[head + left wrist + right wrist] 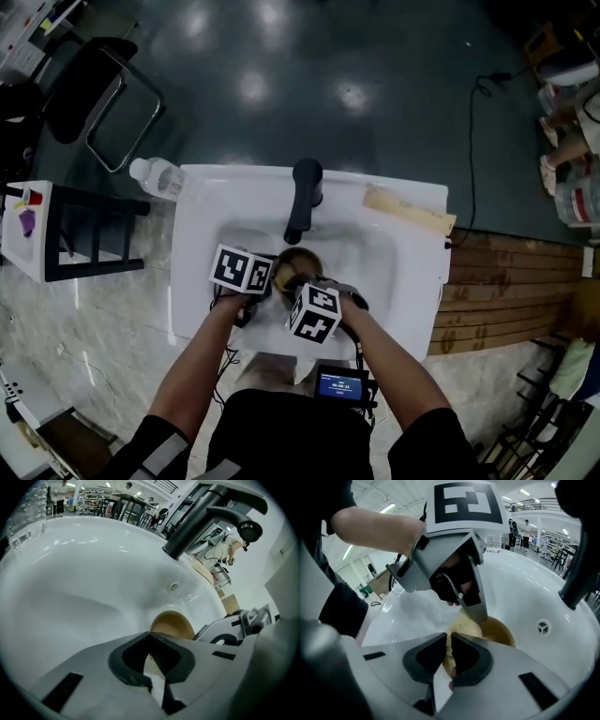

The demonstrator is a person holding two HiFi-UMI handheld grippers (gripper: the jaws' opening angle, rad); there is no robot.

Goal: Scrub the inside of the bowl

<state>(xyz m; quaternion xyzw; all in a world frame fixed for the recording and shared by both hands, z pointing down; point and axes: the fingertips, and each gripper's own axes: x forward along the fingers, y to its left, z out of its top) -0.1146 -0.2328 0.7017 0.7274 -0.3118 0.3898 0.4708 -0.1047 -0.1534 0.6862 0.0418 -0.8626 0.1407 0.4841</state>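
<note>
While my left fingers are pinched almost fully together on what looks like the thin rim of the bowl, though the grip point itself is hard to make out, my right fingers are closed to a narrow slit on a yellow sponge. The bowl sits in the middle of the sink, at 6 o'clock from the faucet. My left fingers are at its 9 o'clock edge, and the sponge comes in from 5 o'clock.

To scrub well, I judge I should brace the rim firmly so the bowl cannot spin or slide toward the drain. Then I should press the sponge flat against the inner wall and sweep in overlapping circles from rim to bottom. Being soft, the sponge may fold, so moderate pressure suits it, and the two sets of fingers must not collide.
</note>
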